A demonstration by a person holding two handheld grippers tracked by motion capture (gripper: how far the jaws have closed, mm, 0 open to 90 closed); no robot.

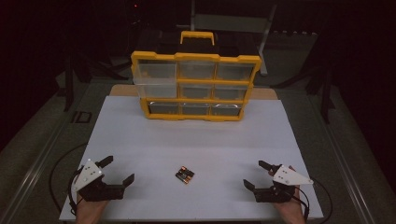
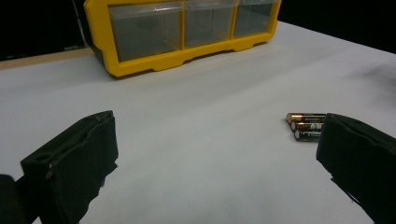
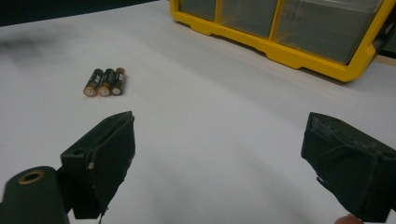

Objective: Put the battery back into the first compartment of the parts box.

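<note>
1. Three small black-and-copper cylindrical batteries (image 1: 185, 175) lie side by side, touching one another, on the white table top (image 1: 196, 135). They sit well in front of the yellow plastic drawer organiser with clear compartments (image 1: 195, 86), roughly opposite its middle column.
2. I judge the batteries light, rigid and smooth-skinned, so apt to roll or slip. The surest hold looks to be across the middle of one barrel, jaws closing on its round sides, or across the whole trio at once.
3. The left gripper (image 1: 117, 170) rests in front of the organiser and off to its left side, jaws spread wide and holding nothing. In the left gripper view the batteries lie just beside its right-hand jaw.
4. The right gripper (image 1: 256, 173) rests in front of the organiser toward its right side, likewise released and empty.
5. The organiser stands upright at the table's far edge, its carry handle (image 1: 197, 37) on top. One upper-left drawer (image 1: 154, 80) looks slightly proud of the frame.
</note>
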